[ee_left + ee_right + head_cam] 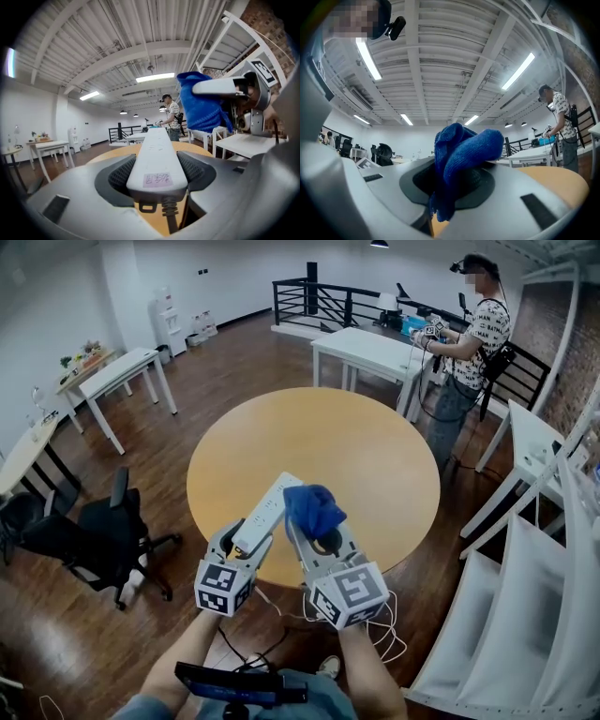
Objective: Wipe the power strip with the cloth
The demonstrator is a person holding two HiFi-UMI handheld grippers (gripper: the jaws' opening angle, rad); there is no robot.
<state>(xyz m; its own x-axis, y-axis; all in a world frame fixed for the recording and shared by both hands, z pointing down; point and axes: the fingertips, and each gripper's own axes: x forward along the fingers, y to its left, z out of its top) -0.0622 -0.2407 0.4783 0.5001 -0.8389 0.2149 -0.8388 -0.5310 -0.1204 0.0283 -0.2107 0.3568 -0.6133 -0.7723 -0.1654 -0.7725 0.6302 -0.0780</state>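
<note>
Broadly, a large open room with a dark wooden floor lies ahead of both grippers, white ceiling beams overhead. A round tan table fills the middle, its near edge just under the jaws. Well beyond it stands a white rectangular table with a person beside it, and behind that a black railing. Off to the right of the right gripper are white shelving frames. To the left of the left gripper are a black office chair and, farther out, another white table.

The left gripper is clenched on the near end of the white power strip, a pad pressing on each long side. The strip runs forward from the jaws over the table's near part; whether its far end rests on the tabletop is hard to judge from the head view. Its cord leaves the near end between the jaws, and loose white cable hangs below the right gripper.

The right gripper grasps the blue cloth, bunched between its pads and bulging above them. The cloth sits just beside the strip's far half on the right, and from the left gripper view it blocks part of the room.
</note>
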